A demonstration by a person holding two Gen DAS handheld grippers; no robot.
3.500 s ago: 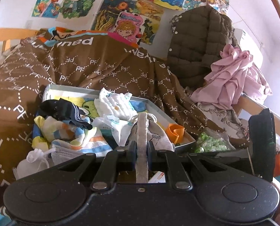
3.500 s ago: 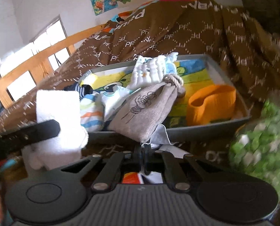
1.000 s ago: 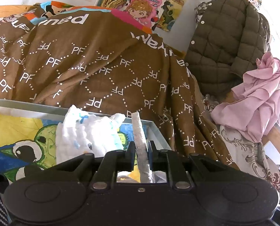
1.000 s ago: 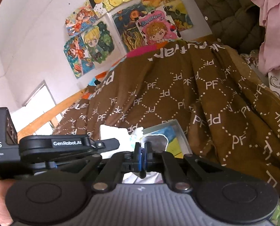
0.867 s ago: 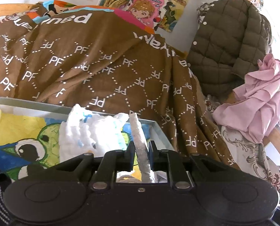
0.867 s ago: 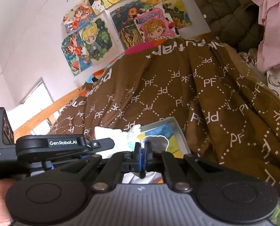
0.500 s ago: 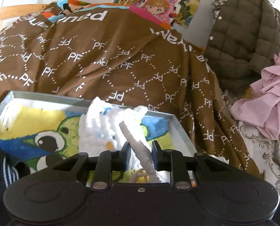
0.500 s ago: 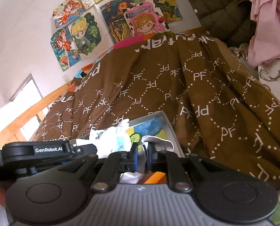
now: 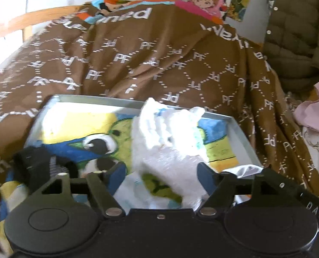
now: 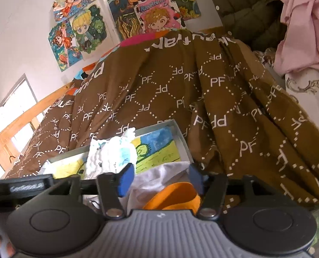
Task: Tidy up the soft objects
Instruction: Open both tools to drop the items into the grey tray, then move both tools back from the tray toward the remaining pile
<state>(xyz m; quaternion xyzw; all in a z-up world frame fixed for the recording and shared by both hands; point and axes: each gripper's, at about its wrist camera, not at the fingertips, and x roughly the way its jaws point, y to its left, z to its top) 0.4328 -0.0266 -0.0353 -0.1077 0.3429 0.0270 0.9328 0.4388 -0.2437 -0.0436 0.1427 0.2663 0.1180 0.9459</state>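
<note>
We are holding both grippers over the near end of the grey tray (image 9: pixel 242 129), which is lying on the brown patterned blanket (image 9: pixel 159 60). Our left gripper (image 9: pixel 157 172) is standing wide, its jaws having just been opening, and a white fluffy cloth (image 9: pixel 170 148) is lying loose between them inside the tray, blurred. Our right gripper (image 10: pixel 159 179) is also spread wide after just opening, with pale cloth (image 10: pixel 159 177) and an orange soft piece (image 10: pixel 176 197) showing between its jaws, neither gripped. A black striped sock (image 9: pixel 41 167) is sitting at the tray's left near corner.
</note>
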